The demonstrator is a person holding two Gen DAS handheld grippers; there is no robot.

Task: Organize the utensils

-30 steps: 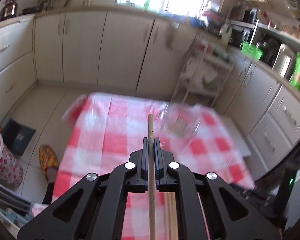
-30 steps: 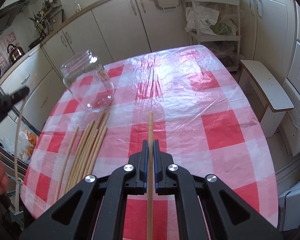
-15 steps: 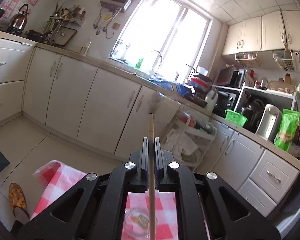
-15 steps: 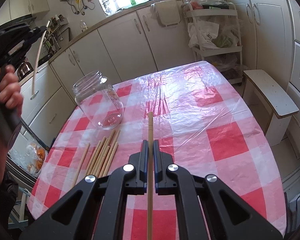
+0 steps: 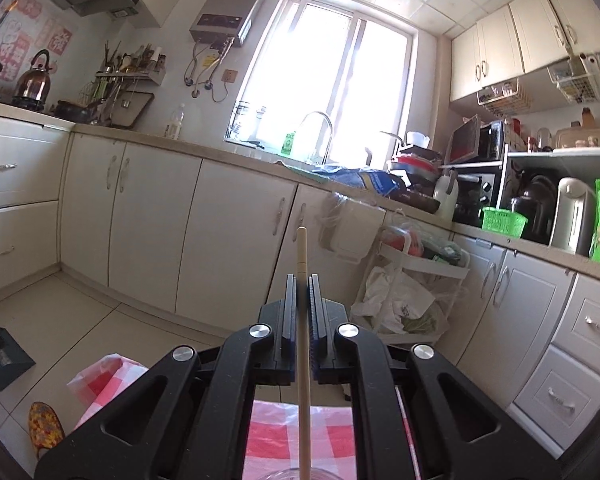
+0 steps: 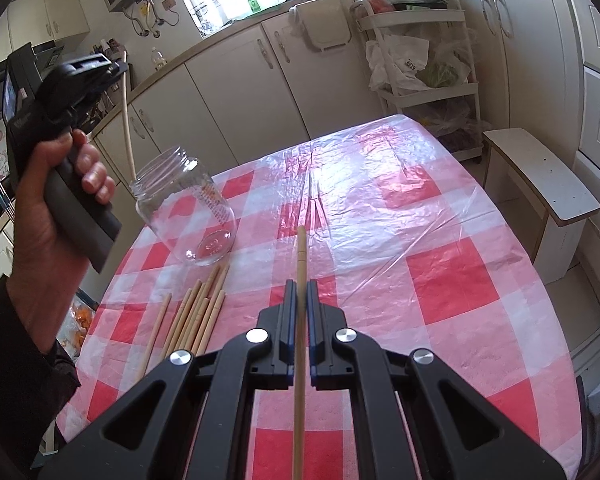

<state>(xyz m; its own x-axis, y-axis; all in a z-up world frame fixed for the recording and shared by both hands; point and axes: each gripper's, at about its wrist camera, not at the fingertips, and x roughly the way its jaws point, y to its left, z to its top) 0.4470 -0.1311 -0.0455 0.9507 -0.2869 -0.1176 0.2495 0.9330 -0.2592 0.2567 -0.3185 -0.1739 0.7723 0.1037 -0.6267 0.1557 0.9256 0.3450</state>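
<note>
Right-wrist view: checkered tabletop [image 6: 440,280] mostly bare across centre and right, its far edge near the cabinets, its right edge beside a white bench [image 6: 540,172]. Right claw [image 6: 299,292] at bottom centre, clamped on a chopstick [image 6: 300,320] pointing up-frame. Glass jar [image 6: 188,208] centre left; loose chopsticks [image 6: 196,316] just below it. Left claw [image 6: 114,68] upper left, clamped on another chopstick [image 6: 128,120] whose lower tip is at the jar mouth.
</note>
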